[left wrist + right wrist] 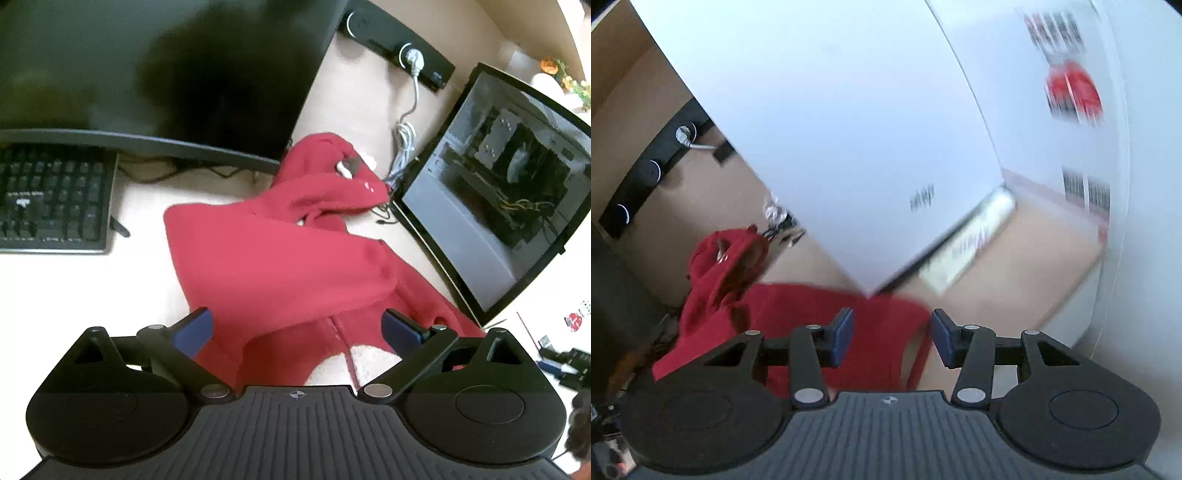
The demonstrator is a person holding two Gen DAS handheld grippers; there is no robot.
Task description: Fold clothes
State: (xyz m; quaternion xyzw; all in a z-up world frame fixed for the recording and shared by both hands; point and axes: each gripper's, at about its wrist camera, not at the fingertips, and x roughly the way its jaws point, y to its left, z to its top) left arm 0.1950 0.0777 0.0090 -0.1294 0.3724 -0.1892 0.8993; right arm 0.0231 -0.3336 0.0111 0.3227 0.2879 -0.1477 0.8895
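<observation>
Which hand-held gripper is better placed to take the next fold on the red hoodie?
Probably the left hand-held gripper: its jaws stand wide, right over the hoodie, in a sharp view. The right hand-held gripper is only partly open at the hoodie's edge, and its view is blurred.

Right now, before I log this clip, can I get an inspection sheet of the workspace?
Surface: pale desk, bare in front.
Job's things: red hoodie spread out, hood toward the back, not yet folded.
Clutter: keyboard, monitor, glass-sided PC case, white box.
Grippers: left gripper open, empty; right gripper open above the hoodie, pads not pressing.
Cables: white cable from the power strip.
Surroundings: blurred.
</observation>
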